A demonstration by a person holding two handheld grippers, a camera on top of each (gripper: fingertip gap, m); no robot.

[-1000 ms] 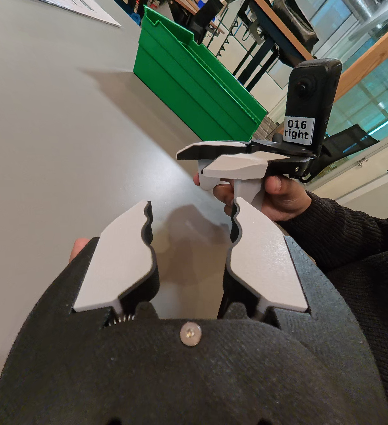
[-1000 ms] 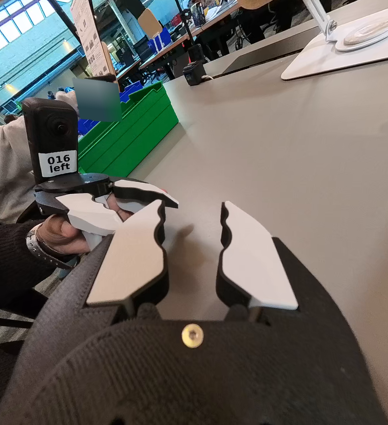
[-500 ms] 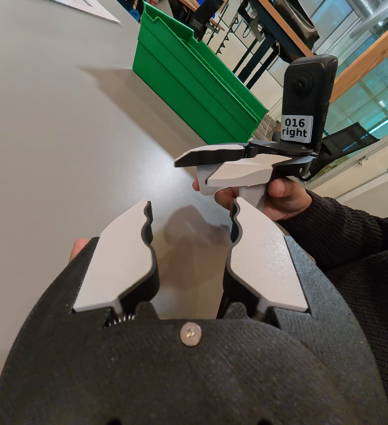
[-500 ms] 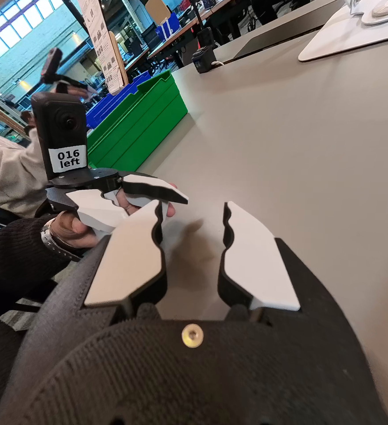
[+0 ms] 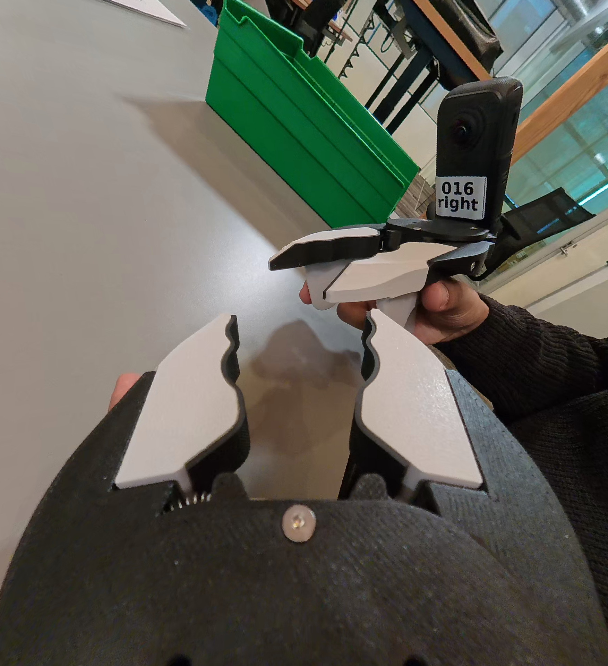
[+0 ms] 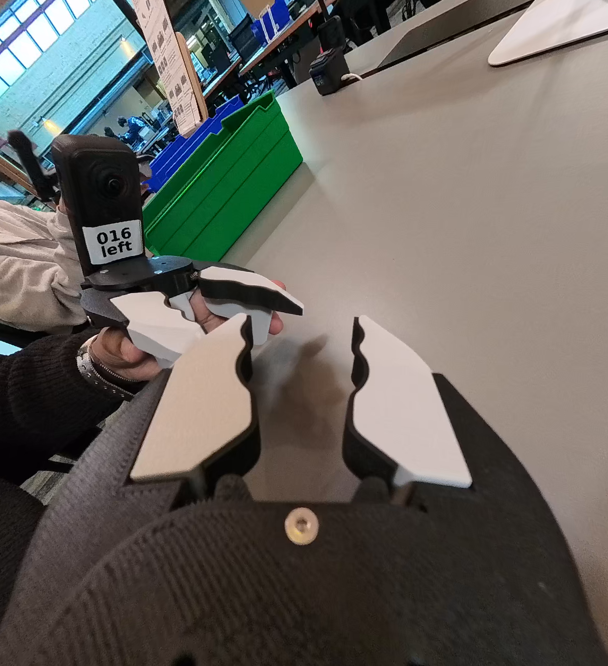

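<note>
Your left gripper (image 5: 300, 338) was released, its two flat white fingers (image 5: 187, 400) with wavy black inner edges spread wide over bare table and grasping nothing. Your right gripper (image 6: 300, 340) was just as slack, matte white plates on a coarse, ribbed black printed body, jaws parted and empty. Both hovered above the smooth grey tabletop (image 6: 475, 216), each casting a soft shadow between its fingers.

Each tool sat close beside the other: from the left wrist view your right gripper (image 5: 327, 266) lay roughly level, fingers pointing left, held in your right hand (image 5: 439, 313) with a black knitted sleeve (image 5: 547, 378) behind it. An upright, rounded black camera (image 5: 475, 137) with a white label stood on its rear. From the right wrist view your left gripper (image 6: 255, 299) pointed right, gripped by your left hand (image 6: 125, 353), a metal wristband (image 6: 93, 371) at the cuff.

Farther out a green plastic bin (image 6: 230, 201), long and stepped along its side, sat at the table's edge, its long axis running away along that edge. A blue bin (image 6: 187, 151) lay beyond it, and a small black device (image 6: 325, 75) with a white cable rested farther up the table
</note>
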